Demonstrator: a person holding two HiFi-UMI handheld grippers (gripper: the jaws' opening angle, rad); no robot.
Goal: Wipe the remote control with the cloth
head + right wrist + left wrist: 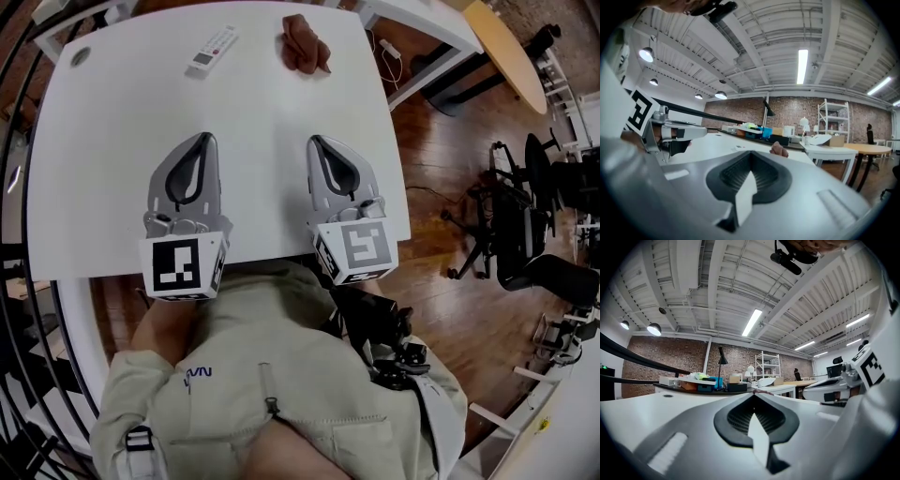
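A white remote control (212, 49) lies near the far edge of the white table (112, 169), left of centre. A crumpled brown cloth (303, 42) sits to its right at the far edge; it shows as a small brown lump (780, 149) in the right gripper view. My left gripper (206, 137) rests at the table's near left, shut and holding nothing. My right gripper (313, 140) lies beside it, also shut and holding nothing. Both point toward the far edge, well short of the remote and cloth. The left gripper view shows its jaws closed (753, 393).
A round grommet hole (81, 56) is at the table's far left corner. A second white desk (412, 28) and a round wooden table (506, 52) stand to the right, with office chairs (525, 234) on the wooden floor. Shelves and clutter line the far brick wall (736, 362).
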